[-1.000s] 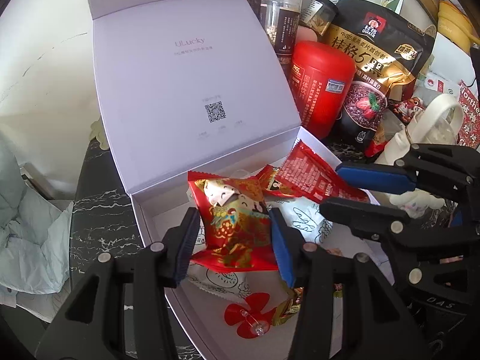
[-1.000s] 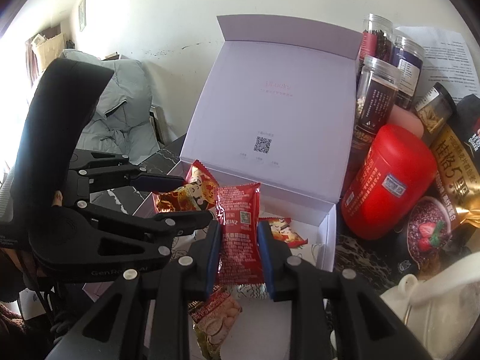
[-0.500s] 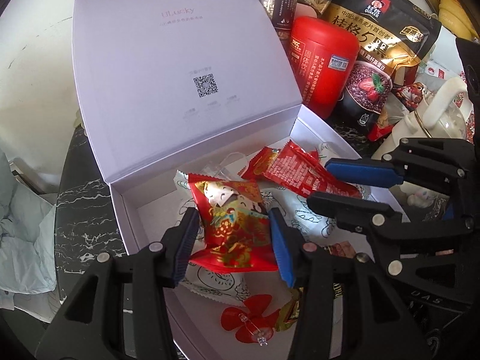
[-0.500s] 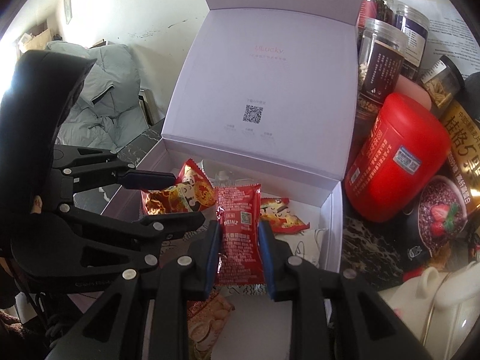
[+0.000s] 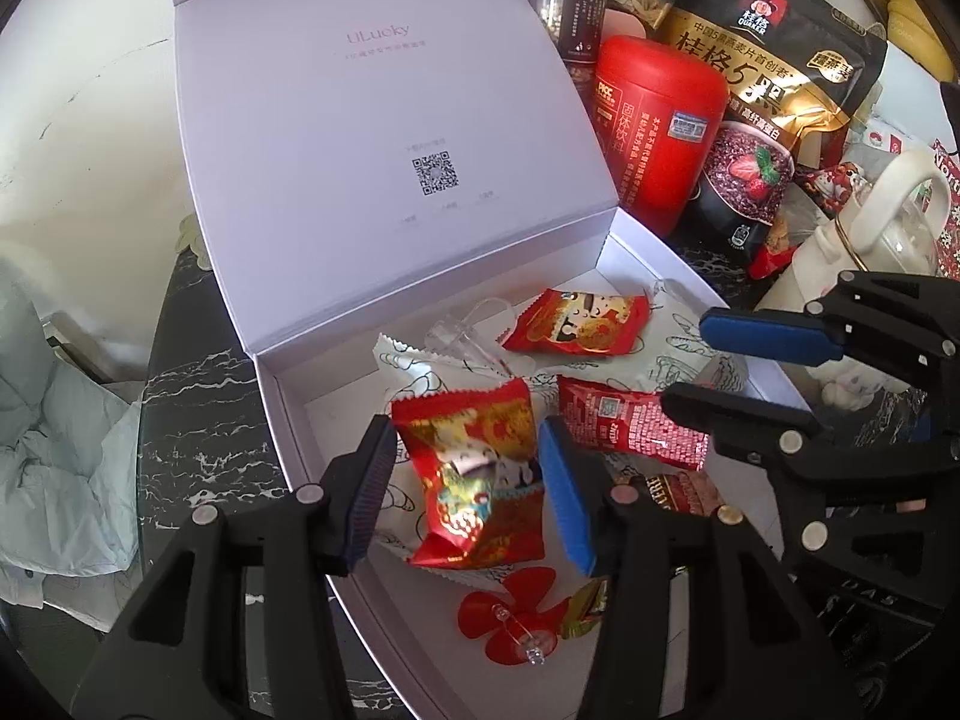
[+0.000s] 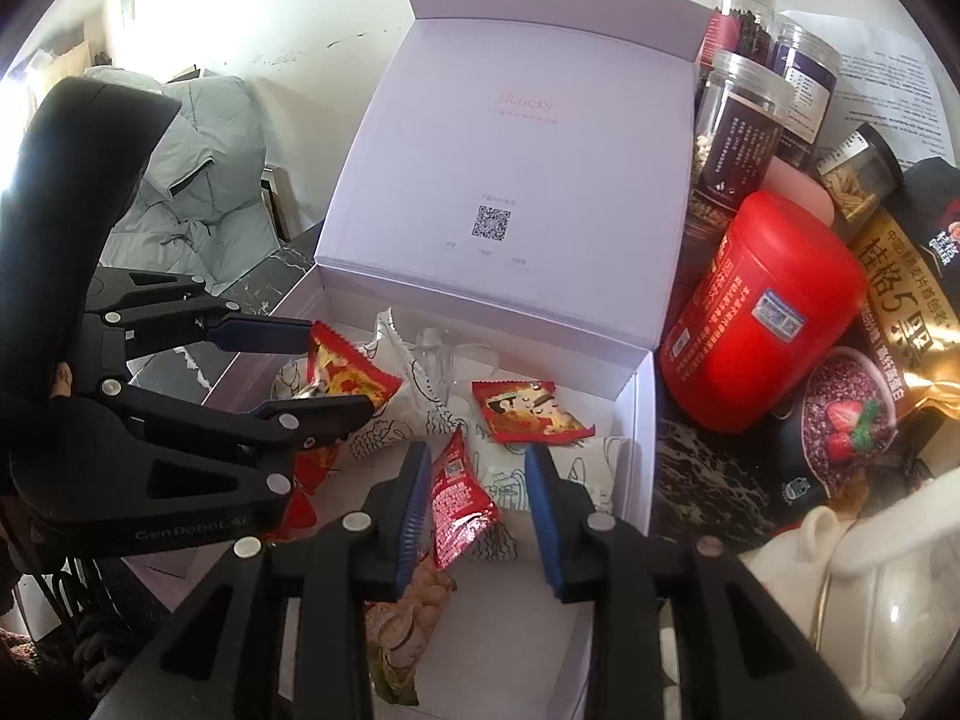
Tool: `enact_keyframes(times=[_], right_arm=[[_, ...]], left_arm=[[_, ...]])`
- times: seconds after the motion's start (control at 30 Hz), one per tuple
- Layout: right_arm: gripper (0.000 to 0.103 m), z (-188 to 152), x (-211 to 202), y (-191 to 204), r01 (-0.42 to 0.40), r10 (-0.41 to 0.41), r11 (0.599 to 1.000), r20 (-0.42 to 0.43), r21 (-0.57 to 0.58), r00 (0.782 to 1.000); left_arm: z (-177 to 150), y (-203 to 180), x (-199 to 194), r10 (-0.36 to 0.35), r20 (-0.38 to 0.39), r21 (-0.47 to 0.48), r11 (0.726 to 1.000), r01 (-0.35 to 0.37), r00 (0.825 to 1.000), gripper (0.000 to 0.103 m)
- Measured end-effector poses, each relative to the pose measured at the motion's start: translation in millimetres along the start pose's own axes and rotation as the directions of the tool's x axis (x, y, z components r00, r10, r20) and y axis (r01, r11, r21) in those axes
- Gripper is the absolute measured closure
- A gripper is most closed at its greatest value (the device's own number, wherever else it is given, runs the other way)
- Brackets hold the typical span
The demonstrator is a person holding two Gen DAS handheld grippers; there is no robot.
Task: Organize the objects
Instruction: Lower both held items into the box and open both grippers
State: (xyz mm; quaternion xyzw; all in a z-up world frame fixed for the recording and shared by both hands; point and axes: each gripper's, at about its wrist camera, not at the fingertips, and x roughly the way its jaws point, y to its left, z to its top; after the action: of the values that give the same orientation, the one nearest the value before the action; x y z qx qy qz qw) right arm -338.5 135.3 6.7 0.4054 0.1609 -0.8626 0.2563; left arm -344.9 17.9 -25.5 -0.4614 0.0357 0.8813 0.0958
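Both hand-held grippers, left [image 5: 465, 495] and right [image 6: 480, 513], are opening, snack packets [image 5: 474, 480] [image 6: 457, 501] loose between the jaws; these could be tipped outside the box [image 5: 288, 420].

The open box [image 5: 384, 138] is pale lilac with a small black QR square on its lid. Inside lie red and gold snack packets [image 5: 474, 480] printed with cartoon figures, and white wrappers [image 5: 408, 366] with dark line drawings. To the right stand a glossy red canister [image 5: 654, 132] and a black and gold oat bag [image 5: 774, 78]. The tabletop [image 5: 204, 426] is black marble with white veins.
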Motion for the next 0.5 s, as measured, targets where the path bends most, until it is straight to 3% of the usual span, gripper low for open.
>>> enact_keyframes(times=[0.3,0.5], right_arm=[[0.060,1,-33,7,0.034,-0.034,0.999,0.029,0.005,0.999],[0.056,2,-60,11,0.056,-0.056,0.998,0.063,0.012,0.996]], left_arm=[[-2,0,-29,0.036,0.040,-0.010,0.999,-0.035,0.999,0.039],[-5,3,-53,0.053,0.070,-0.031,0.998,-0.051,0.996,0.038]])
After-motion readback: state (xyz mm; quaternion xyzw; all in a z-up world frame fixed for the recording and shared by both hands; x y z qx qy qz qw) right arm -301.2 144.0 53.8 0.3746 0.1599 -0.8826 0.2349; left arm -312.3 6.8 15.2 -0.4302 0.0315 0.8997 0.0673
